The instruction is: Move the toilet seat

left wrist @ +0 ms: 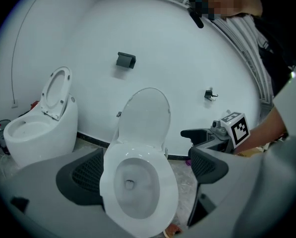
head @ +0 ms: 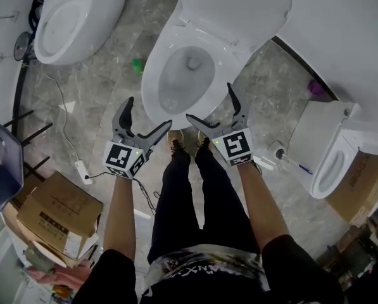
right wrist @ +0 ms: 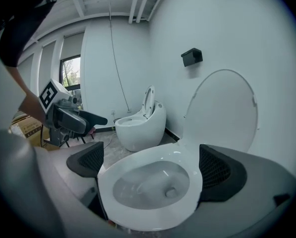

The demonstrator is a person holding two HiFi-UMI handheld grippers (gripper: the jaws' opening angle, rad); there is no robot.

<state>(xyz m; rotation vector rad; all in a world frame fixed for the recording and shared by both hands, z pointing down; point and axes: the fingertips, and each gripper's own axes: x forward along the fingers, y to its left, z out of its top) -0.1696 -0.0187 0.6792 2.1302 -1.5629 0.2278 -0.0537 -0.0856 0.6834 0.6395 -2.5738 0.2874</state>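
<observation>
A white toilet stands in the middle of the head view, with its seat ring (head: 152, 81) lying down on the bowl and its lid (head: 239, 11) raised against the wall. My left gripper (head: 149, 113) hovers open at the bowl's front left. At the front right, my right gripper (head: 209, 101) is open too. Neither touches the toilet. In the left gripper view the seat ring (left wrist: 170, 192) shows beyond the open left gripper (left wrist: 145, 171), below the lid (left wrist: 145, 115). The right gripper view has the seat ring (right wrist: 187, 157) beyond the open right gripper (right wrist: 152, 166).
A second toilet (head: 75, 18) with a raised lid stands at the upper left, a third toilet (head: 334, 157) at the right. Cardboard boxes (head: 56, 214) sit at the lower left, near a power strip with cable (head: 81, 166). The person's legs (head: 182, 182) stand before the bowl.
</observation>
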